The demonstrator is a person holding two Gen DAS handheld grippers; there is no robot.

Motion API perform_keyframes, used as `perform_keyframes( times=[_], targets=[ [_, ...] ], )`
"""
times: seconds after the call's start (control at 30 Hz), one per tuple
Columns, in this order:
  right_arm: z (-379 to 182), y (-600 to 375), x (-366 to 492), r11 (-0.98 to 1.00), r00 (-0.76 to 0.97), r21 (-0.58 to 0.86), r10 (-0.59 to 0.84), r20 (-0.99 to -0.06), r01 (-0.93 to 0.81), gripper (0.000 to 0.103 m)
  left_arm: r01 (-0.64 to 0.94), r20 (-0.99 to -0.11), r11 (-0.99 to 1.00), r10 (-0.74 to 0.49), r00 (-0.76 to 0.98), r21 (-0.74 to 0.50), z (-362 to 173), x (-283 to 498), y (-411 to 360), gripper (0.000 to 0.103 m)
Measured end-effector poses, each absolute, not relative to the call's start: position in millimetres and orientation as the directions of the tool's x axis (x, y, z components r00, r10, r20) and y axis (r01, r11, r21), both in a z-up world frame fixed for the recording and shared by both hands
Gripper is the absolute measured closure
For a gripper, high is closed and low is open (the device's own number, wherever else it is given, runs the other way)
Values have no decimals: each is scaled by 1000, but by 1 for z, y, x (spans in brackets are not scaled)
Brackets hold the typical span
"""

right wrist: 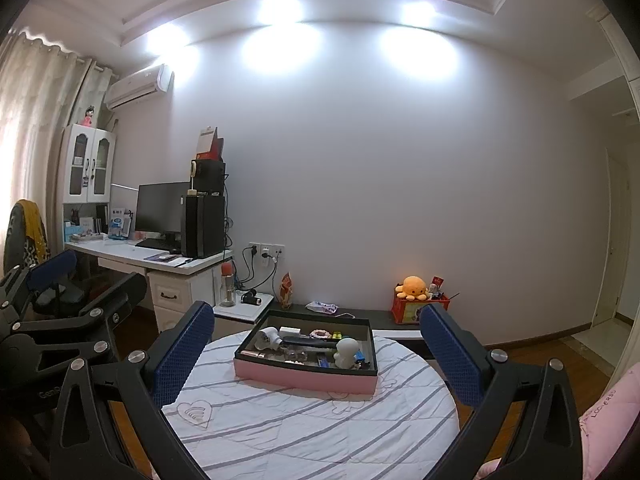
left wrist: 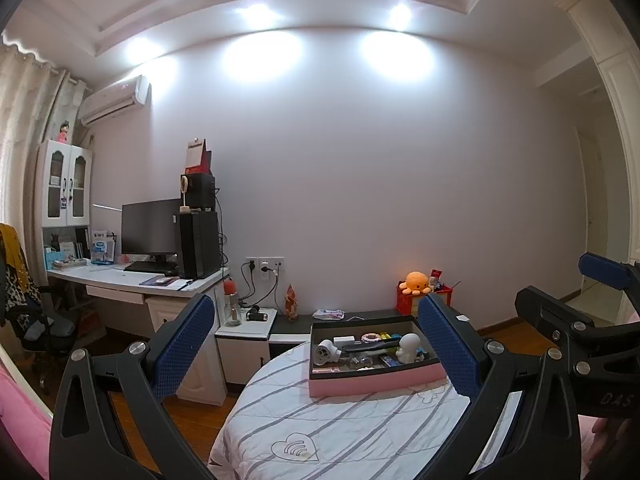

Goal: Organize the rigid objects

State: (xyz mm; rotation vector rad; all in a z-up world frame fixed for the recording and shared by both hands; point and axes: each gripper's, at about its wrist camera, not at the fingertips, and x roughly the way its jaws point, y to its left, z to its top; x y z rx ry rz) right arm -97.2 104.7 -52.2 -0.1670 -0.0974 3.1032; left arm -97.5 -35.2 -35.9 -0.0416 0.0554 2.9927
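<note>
Bed (right wrist: 304, 432): white quilt with grey stripes, ahead of and below both hand-held grippers; carries the box.

Box (right wrist: 304, 380): pink sides, dark rim, lying flat on the quilt, straight ahead of the right hand-held gripper (right wrist: 316, 344) and ahead, slightly right, of the left hand-held gripper (left wrist: 316, 340). Well apart from both.

Contents, all inside the box:
- white figure (right wrist: 346, 354), upright, toward its right end;
- white plug-like item (right wrist: 269, 339), toward its left end;
- long dark item (right wrist: 310, 343), between them;
- small coloured pieces, too small to name.

Hand-held grippers: both spread wide, holding nothing, level above the bed.

Step in hand: undecided. The rigid things lie gathered in the box, which fits sorting about to start or a box already filled. Any next pick calls for a long reach forward and down.
</note>
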Motion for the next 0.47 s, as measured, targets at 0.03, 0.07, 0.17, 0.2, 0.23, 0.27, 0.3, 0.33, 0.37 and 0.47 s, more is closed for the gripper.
perform_keyframes(
  times=[0.03,0.07,0.17,0.2,0.23,0.27,0.3,0.33,0.37,0.47],
  targets=[
    [-52,104,-97,-997,-994,-65,35,-108,-28,0,-146,-30,-989,145,-989,35,-36,-98,-35,0],
    [-53,104,-97,-998,-993,-65,33,-110,-26,0,-146,-31,-989,145,-989,35,-36,-98,-35,0],
    [-53,104,-98,-998,-993,-66,32,-115,-25,0,-145,-31,-989,144,-989,35,-37,-98,-35,0],
    [-53,104,-98,-998,-993,-66,32,-114,-25,0,-146,-34,-989,144,-989,36,-37,-99,-35,0],
    [-52,104,-98,-997,-993,-68,33,-113,-25,0,-146,-36,-989,144,-989,38,-37,-99,-35,0],
    [-52,104,-99,-997,-993,-69,32,-114,-24,0,-145,-37,-989,144,-989,36,-38,-99,-35,0],
    [-52,105,-100,-997,-993,-68,31,-115,-24,0,-146,-39,-989,145,-989,32,-38,-99,-35,0],
    [-53,105,-100,-998,-993,-65,31,-116,-23,0,-146,-41,-989,145,-989,31,-38,-99,-35,0],
    [-53,105,-100,-998,-993,-65,30,-117,-23,0,-147,-42,-989,146,-988,33,-39,-99,-35,0],
    [-54,105,-100,-997,-993,-70,33,-117,-25,0,-141,-38,-989,139,-990,42,-39,-98,-35,0]
  ],
)
